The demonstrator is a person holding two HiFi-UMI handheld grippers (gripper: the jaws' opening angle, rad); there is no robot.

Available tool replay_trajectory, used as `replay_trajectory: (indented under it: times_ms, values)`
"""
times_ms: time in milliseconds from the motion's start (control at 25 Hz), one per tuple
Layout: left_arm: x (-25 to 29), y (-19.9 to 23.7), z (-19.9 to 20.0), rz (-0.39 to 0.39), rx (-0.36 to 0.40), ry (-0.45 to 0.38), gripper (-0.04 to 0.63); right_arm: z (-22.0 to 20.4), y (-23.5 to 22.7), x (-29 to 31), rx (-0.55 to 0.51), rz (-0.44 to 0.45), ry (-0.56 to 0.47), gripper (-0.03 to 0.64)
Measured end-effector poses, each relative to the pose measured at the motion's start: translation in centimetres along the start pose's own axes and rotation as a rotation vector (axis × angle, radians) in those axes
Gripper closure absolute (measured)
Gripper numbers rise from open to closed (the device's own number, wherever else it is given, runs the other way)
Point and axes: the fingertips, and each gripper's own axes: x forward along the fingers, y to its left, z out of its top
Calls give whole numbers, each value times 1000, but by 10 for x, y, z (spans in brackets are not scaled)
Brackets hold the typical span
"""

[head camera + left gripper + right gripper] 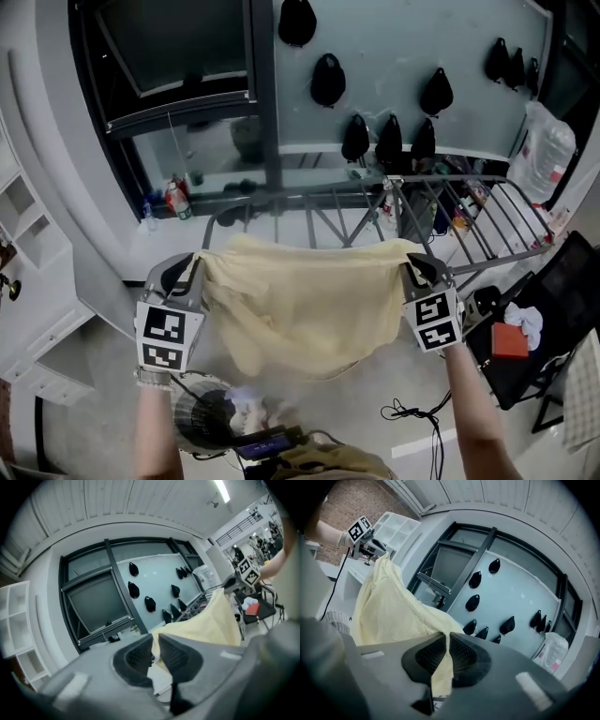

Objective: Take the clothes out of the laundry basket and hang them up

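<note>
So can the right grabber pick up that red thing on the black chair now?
Probably not yet: the right gripper is shut on a corner of the yellow cloth, so its jaws are full. The red thing itself lies uncovered, close by.

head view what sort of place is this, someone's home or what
Probably a laundry corner set up in a workplace or lab, not a home: a drying rack stands by a glass wall, a laundry basket sits on the floor, and the left gripper view shows a big open hall beyond.
</note>
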Motion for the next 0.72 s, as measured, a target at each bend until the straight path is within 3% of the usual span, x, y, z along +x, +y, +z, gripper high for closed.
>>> replay_trajectory:
  times_ms: [280, 720]
  values:
    - [90, 0, -11, -30, 6, 11, 565, -12, -38, 54, -4, -32, 47, 594]
    - [259, 43, -29, -95, 51, 53, 566, -8, -92, 195, 26, -50, 137, 594]
